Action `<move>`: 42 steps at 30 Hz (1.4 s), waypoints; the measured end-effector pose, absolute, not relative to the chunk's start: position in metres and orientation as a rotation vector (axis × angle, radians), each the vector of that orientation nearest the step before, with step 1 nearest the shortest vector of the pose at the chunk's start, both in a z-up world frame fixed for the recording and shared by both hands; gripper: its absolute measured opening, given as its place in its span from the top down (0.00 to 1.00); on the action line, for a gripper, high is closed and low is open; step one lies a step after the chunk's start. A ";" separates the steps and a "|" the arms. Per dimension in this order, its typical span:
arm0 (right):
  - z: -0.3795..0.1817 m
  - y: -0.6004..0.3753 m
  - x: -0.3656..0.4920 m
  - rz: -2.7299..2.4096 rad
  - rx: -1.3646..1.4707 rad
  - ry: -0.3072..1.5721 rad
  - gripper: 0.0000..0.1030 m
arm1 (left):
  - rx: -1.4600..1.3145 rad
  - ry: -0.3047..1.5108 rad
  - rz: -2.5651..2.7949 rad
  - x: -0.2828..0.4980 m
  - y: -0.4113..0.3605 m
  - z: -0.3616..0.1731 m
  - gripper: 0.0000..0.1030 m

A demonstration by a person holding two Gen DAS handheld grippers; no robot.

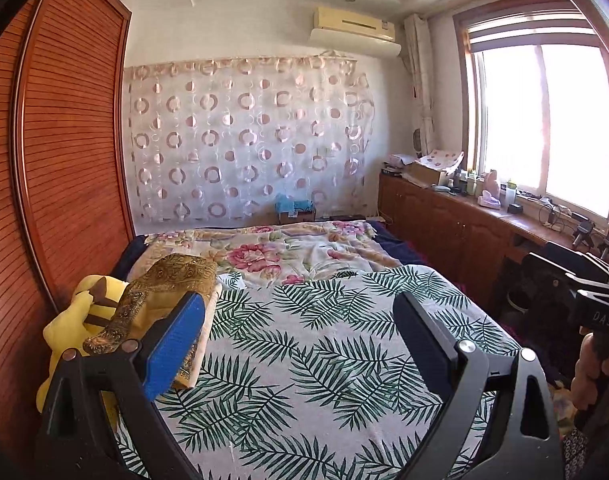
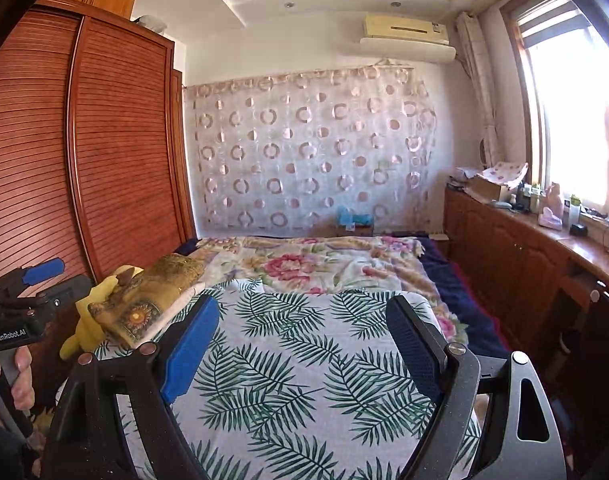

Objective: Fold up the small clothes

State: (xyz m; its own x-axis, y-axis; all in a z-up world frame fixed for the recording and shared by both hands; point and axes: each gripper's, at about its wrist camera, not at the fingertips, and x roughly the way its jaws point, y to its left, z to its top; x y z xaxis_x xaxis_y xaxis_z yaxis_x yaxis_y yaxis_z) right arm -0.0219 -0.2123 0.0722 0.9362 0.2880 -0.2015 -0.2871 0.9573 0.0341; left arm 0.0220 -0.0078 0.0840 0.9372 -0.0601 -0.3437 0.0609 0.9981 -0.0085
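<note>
A folded golden-brown patterned cloth (image 1: pixel 160 300) lies at the left edge of the bed on a yellow plush toy (image 1: pixel 80 320); both also show in the right wrist view, cloth (image 2: pixel 152 296), toy (image 2: pixel 84 328). My left gripper (image 1: pixel 300 340) is open and empty above the palm-leaf sheet (image 1: pixel 304 360). My right gripper (image 2: pixel 304 344) is open and empty above the same sheet (image 2: pixel 296 360). The right gripper shows at the left wrist view's right edge (image 1: pixel 580 292), and the left gripper at the right wrist view's left edge (image 2: pixel 40 276).
A floral blanket (image 1: pixel 272 252) covers the far half of the bed. A wooden louvred wardrobe (image 1: pixel 64 160) stands close on the left. A low wooden cabinet (image 1: pixel 464 220) with clutter runs under the window (image 1: pixel 544 120) on the right.
</note>
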 end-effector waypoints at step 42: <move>0.066 -0.229 0.011 0.315 -0.004 0.220 0.16 | -0.011 0.356 -0.052 0.022 -0.004 0.082 0.07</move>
State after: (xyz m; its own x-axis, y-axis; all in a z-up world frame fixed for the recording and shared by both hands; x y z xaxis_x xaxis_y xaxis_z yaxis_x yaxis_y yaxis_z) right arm 0.0114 -0.2289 0.0657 0.9271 0.3068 -0.2152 -0.3077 0.9510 0.0304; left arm 0.0219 -0.0041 0.0823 0.9361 -0.0523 -0.3479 0.0485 0.9986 -0.0198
